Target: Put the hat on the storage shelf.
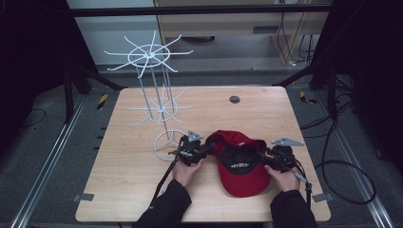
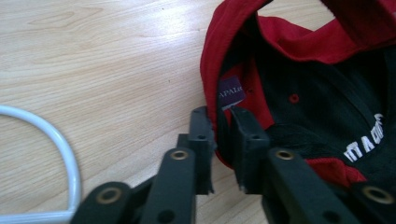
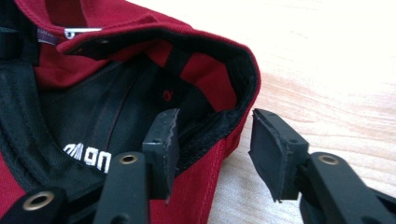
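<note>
A red cap (image 1: 242, 166) with a black lining and white lettering lies upside down on the wooden table (image 1: 133, 190), brim toward the person. My left gripper (image 1: 209, 148) is at the cap's left rim. In the left gripper view the jaws of my left gripper (image 2: 219, 116) pinch the rim of the cap (image 2: 299, 70) beside a purple label. My right gripper (image 1: 263, 156) is at the cap's right side. In the right gripper view my right gripper (image 3: 215, 126) straddles the rim of the cap (image 3: 116, 70): one jaw inside, the other outside with a gap.
A white wire display stand (image 1: 157, 95) with two tiers of radiating hooks rises at the table's left middle. Its ring base (image 1: 167, 145) lies just left of my left gripper, and the ring base (image 2: 60, 154) curves past the jaws. A dark round disc (image 1: 234, 99) sits near the far edge.
</note>
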### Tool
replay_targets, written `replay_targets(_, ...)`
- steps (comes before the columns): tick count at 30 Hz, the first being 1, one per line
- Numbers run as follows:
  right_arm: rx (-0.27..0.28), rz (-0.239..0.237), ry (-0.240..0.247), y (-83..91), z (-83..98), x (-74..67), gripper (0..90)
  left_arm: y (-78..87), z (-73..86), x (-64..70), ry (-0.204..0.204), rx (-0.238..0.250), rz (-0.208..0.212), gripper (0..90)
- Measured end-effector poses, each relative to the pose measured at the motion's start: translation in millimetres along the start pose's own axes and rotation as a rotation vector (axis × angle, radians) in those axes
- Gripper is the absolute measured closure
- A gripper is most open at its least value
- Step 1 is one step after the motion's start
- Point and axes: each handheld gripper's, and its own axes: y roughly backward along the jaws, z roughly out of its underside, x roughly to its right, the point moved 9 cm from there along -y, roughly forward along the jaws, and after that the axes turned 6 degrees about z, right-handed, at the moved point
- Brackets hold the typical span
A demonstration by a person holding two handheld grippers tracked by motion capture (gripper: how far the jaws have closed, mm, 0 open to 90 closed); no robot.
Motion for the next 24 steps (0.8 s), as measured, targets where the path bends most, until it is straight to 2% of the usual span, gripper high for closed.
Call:
replay_targets(3,-0.009,-0.015,-0.011,-2.0,0.6,-1.1,58.6,0.2,-0.9,0.9,0.007,0.005,0.011,84.8)
replay_targets(8,-0.014,-0.027,-0.038,-2.6,-0.3,-0.4,71.5,0.1,-1.1,2.1,0.007,0.006,0.023,86.0)
replay_targets(11,0.01,-0.035,-0.051,2.5,-4.8,-1.3,77.2,-0.5,-0.4,2.6,0.008,0.002,0.029,86.3)
replay_targets(14,0.062,-0.046,-0.044,12.8,-13.9,-6.1,79.7,-1.0,-0.4,3.5,0.008,0.002,0.035,86.4)
replay_targets(19,0.167,-0.057,0.03,32.7,-31.9,-20.2,81.6,-1.9,0.1,4.4,0.007,0.001,0.037,86.4)
replay_targets(24,0.212,-0.046,0.091,45.6,-39.2,-32.4,82.2,-1.1,1.1,5.1,0.01,-0.007,0.031,85.3)
